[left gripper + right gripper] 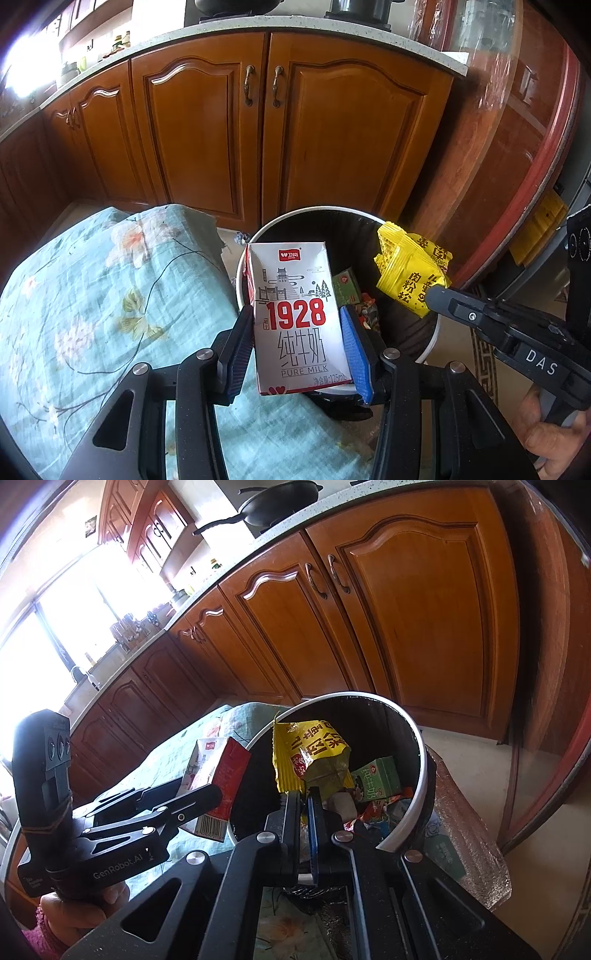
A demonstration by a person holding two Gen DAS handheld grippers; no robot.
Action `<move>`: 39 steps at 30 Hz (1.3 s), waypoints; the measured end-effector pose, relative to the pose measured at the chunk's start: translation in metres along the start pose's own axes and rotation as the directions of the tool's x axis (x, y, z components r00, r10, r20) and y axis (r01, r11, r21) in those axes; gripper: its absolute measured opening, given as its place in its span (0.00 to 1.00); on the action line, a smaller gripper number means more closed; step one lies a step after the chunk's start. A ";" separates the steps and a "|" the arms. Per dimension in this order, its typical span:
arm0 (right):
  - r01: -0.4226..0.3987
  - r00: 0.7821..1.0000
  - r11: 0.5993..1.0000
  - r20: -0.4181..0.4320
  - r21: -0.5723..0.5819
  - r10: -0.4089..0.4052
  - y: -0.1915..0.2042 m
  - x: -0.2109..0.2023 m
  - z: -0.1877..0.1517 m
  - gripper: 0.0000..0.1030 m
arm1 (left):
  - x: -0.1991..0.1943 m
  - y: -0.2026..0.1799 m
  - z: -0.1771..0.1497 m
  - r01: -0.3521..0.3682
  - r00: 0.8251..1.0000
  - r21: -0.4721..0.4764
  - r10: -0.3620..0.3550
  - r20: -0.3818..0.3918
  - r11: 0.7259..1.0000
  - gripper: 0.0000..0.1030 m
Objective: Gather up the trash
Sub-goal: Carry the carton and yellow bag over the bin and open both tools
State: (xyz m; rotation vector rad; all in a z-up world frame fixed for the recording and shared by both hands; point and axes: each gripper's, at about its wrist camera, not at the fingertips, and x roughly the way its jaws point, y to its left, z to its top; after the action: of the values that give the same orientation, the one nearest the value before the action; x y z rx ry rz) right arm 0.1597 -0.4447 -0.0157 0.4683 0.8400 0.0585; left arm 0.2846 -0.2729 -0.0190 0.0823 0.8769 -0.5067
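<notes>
Over the near rim of the trash bin [430, 334], the left gripper [297, 345] clamps a small "1928" pure-milk carton [295, 314] across its two narrow sides, label facing the camera. Its dented top corner suggests thin, likely emptied board: light, crushable, stiff only along the folds. Holding it low on the side panels, as now, appears sound.

Just beside it, over the bin's mouth, the right gripper [303, 794] pinches a yellow snack wrapper [308, 755] by its lower edge. Film of this kind is probably weightless, limp and slippery, so it may cling to the pads on release.

Inside the bin lie a green carton [376, 779] and mixed wrappers. The bin floor is dark and largely hidden. A floral cloth [110, 295] covers the surface left of the bin; what lies beneath it cannot be determined.
</notes>
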 end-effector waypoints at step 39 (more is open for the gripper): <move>0.023 0.998 0.999 -0.058 0.034 -0.021 -0.020 0.018 0.014 0.33 | 0.038 -0.014 0.024 -0.016 0.995 0.004 0.016 -0.100 1.000 0.57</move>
State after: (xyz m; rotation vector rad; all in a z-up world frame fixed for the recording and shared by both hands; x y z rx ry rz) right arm 0.1790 -0.4642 -0.0285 0.4916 0.9038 0.0377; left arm 0.3151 -0.3069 -0.0302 0.1183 0.9724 -0.4925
